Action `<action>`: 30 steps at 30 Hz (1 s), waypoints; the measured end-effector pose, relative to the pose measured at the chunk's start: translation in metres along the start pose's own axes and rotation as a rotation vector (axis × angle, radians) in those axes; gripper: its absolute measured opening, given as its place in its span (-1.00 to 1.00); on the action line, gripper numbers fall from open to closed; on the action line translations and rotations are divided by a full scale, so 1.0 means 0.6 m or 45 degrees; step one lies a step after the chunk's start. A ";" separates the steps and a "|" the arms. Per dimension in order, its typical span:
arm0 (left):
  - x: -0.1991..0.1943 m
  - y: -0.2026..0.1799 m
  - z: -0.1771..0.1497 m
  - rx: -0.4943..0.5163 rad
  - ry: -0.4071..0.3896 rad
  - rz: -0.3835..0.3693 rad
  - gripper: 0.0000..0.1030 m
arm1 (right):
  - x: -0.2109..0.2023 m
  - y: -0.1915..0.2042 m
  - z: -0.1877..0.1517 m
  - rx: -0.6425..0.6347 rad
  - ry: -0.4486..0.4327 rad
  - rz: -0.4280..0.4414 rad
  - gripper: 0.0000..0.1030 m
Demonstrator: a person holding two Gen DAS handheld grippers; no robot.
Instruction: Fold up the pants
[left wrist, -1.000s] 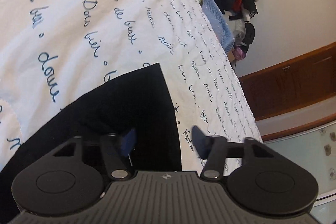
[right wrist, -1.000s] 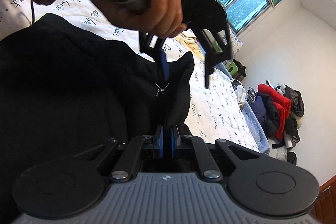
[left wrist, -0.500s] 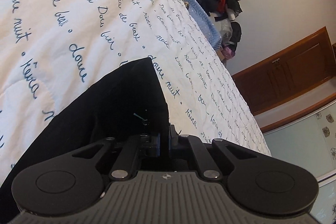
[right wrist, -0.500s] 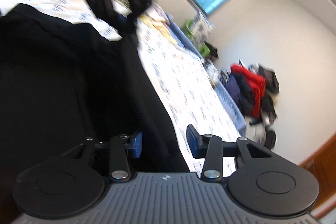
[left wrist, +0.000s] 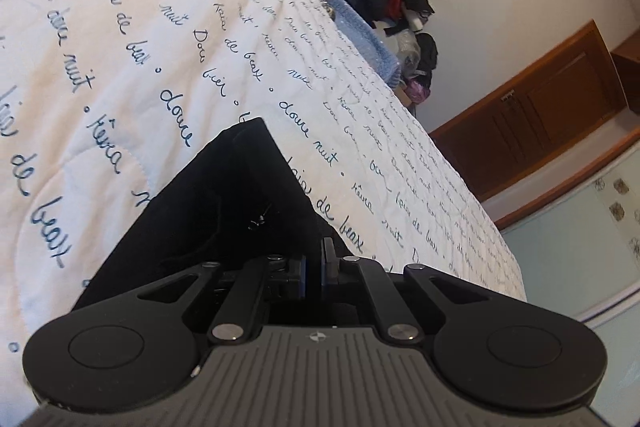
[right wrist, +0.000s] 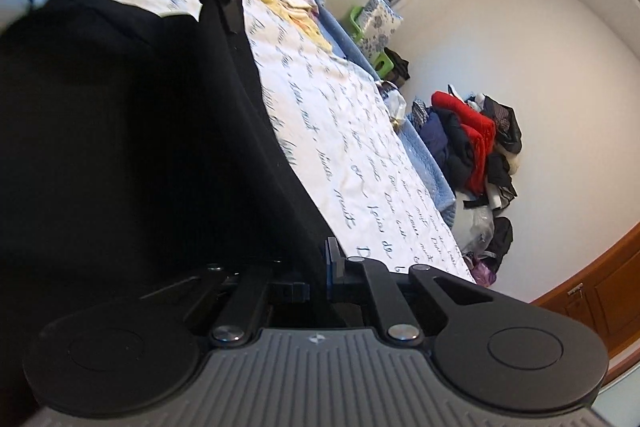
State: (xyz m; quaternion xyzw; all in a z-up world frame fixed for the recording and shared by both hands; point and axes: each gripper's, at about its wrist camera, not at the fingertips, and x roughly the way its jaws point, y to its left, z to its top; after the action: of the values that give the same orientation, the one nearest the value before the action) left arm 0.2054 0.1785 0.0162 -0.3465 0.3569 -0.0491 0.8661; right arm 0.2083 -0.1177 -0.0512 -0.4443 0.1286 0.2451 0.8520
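Between both grippers' closed fingers (left wrist: 302, 277), black pants (left wrist: 224, 195) on quilt (left wrist: 120, 27).

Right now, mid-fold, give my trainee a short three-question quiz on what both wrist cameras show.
1. True or false: the left gripper is shut on the black pants.
2. Multiple choice: what do the pants lie on? A) a bare wooden floor B) a white quilt printed with blue handwriting C) a glass table
3. Fill in: in the right wrist view, the right gripper is ____ on the pants' edge, and against the far wall there is a pile of ____.

Key:
1. True; its pads are together with dark fabric between them.
2. B
3. shut; clothes
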 end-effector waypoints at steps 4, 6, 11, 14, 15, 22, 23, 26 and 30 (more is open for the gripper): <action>-0.030 0.018 -0.018 0.023 0.030 -0.039 -0.82 | -0.039 0.016 0.007 0.032 -0.012 0.047 -0.87; -0.042 0.032 -0.028 0.020 0.055 -0.046 -0.82 | -0.052 0.023 0.011 0.041 -0.018 0.078 -0.87; -0.065 0.059 -0.054 0.038 0.112 -0.019 -0.82 | -0.090 0.052 0.015 0.047 -0.028 0.163 -0.87; -0.076 0.069 -0.066 0.058 0.126 -0.004 -0.82 | -0.110 0.074 0.015 0.039 -0.022 0.206 -0.87; -0.079 0.071 -0.069 0.058 0.131 -0.002 -0.82 | -0.112 0.079 0.014 0.040 -0.015 0.221 -0.87; -0.089 0.083 -0.092 0.059 0.189 0.045 -0.81 | -0.137 0.107 0.006 0.082 0.017 0.271 -0.87; -0.092 0.082 -0.095 0.065 0.192 0.050 -0.82 | -0.139 0.108 0.006 0.090 0.016 0.275 -0.87; -0.101 0.077 -0.101 0.101 0.179 0.079 -0.81 | -0.153 0.116 0.004 0.121 0.011 0.288 -0.87; -0.092 0.073 -0.110 0.143 0.177 0.151 -0.80 | -0.151 0.122 0.003 0.148 0.012 0.298 -0.87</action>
State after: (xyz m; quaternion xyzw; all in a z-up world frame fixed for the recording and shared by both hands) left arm 0.1144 0.1928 -0.0127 -0.2713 0.4326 -0.0416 0.8588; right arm 0.0928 -0.1081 -0.0612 -0.3772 0.1977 0.3328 0.8414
